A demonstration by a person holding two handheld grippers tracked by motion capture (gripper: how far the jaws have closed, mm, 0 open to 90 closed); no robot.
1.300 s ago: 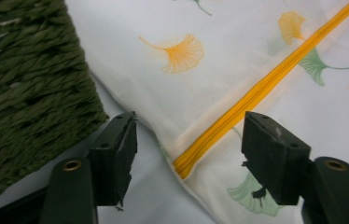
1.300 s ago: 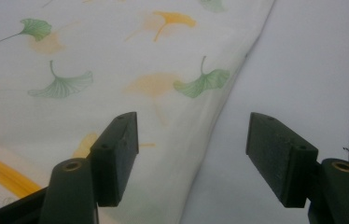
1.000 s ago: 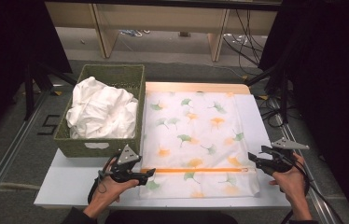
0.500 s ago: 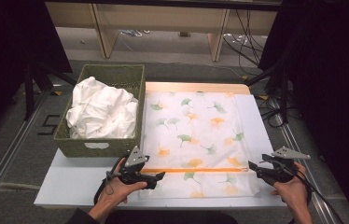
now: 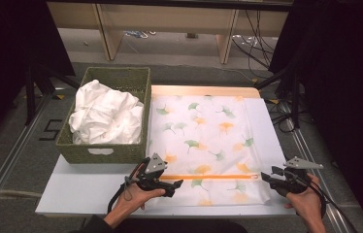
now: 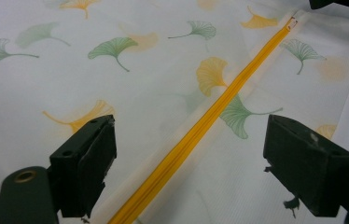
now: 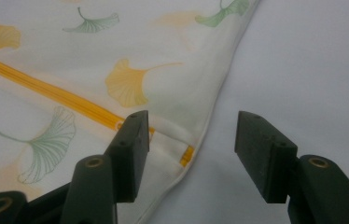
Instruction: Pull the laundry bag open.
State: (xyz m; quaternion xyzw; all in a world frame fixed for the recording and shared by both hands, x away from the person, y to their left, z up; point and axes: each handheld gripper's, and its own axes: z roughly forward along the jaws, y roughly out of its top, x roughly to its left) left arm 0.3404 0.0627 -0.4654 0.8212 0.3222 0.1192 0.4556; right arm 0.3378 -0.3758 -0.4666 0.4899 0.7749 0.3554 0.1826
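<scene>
Two grippers worked at the near edge of one leaf-printed pillowcase, which lay flat on the white table to the right of the basket. Over the last second the left gripper had slid right, off the table's bare part and onto the cloth, and its fingers had opened a little further; they now stood wide apart astride the orange zipper, holding nothing. The right gripper had edged in toward the zipper's right end, and its fingers had just been closing, yet they remained parted over the cloth's corner, gripping nothing. That suggested both ends of the zipper were about to be taken. Counted: one zipper, one green woven basket at the left, and one heap of white cloth inside it.
</scene>
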